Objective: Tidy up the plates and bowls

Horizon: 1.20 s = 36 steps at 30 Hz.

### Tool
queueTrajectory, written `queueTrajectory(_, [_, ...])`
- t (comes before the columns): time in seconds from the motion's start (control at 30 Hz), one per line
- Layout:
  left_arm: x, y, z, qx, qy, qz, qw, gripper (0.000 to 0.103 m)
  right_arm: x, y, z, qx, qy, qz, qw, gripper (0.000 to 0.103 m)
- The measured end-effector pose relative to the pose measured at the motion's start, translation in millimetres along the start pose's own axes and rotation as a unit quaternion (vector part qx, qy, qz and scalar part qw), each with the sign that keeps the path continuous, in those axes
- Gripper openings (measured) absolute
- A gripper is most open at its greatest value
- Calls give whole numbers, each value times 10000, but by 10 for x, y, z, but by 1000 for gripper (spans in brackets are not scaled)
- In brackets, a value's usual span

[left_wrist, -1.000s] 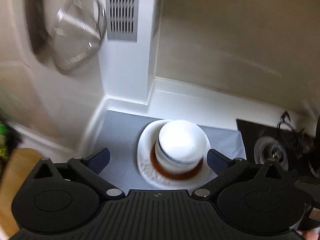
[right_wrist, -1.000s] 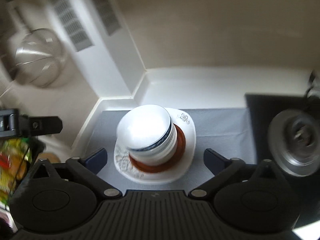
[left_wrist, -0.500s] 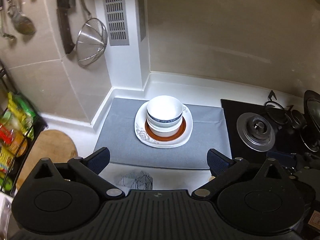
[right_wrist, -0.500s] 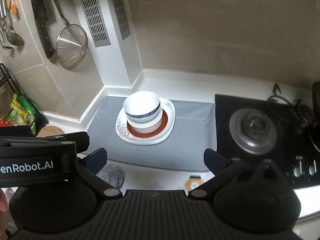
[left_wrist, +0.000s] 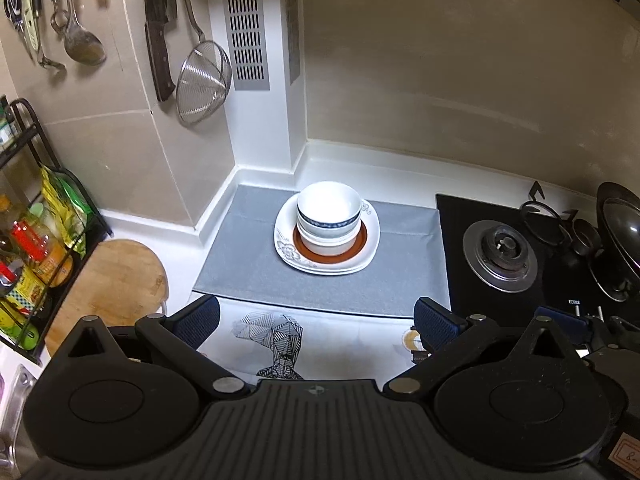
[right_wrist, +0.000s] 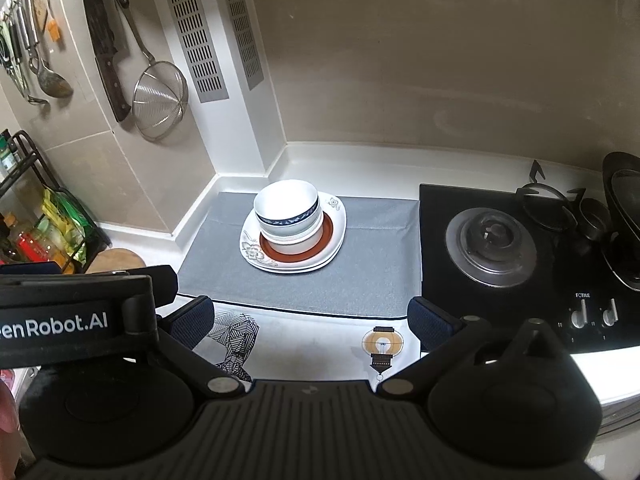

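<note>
A stack of crockery stands on a grey mat (left_wrist: 248,272) (right_wrist: 360,272). At the bottom lie white square plates (left_wrist: 368,248) (right_wrist: 336,236) with a flower print, then a red-rimmed plate (left_wrist: 360,242) (right_wrist: 327,236), then stacked white bowls (left_wrist: 329,212) (right_wrist: 287,210), the top one with a blue band. My left gripper (left_wrist: 316,320) is open and empty, well in front of the stack. My right gripper (right_wrist: 310,318) is open and empty, also well back. The left gripper's body shows in the right wrist view (right_wrist: 72,316).
A gas hob (left_wrist: 500,248) (right_wrist: 492,240) with a dark wok (left_wrist: 620,224) stands right of the mat. A strainer (left_wrist: 204,80), a cleaver (left_wrist: 158,40) and ladles hang on the left wall. A round wooden board (left_wrist: 112,280) and a rack of bottles (left_wrist: 36,240) stand left.
Both grippers have pulled far back and up from the stack, which was close under them a second ago. The stack has stayed in place.
</note>
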<state>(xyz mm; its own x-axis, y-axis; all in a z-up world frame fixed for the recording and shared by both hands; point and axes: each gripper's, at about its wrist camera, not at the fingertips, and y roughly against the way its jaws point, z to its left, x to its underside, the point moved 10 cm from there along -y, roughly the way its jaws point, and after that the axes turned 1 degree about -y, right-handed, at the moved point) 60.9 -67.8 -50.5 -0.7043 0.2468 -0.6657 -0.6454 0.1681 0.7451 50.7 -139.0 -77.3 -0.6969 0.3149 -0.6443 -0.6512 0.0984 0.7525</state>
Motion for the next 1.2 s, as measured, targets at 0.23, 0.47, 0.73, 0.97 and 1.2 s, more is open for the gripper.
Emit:
queueTrajectory(0.23, [-21,109,-106,-105,-152,-44,9998,103,-11,108,-61,56,-39,-74,9999,102])
queueTrajectory(0.47, [-42,149,-173,-221,-259,-56,9994,103,-16,149,-106,59,-31,-98,9999,102])
queueTrajectory(0.73, [-64,170,-211,-211,-296,-39,9993,103,-26,175,-154,-5,-12,-75,10000,103])
queueTrajectory(0.97, [-56,193,-247,-242,-339,-54,9991,103,-23,190,-187,-46,-33,-48,10000,103])
queueTrajectory(1.2, [-57,198,-255,-315,-385,-70,9987,103,-9,180,-189,-70,-38,-23,10000,103])
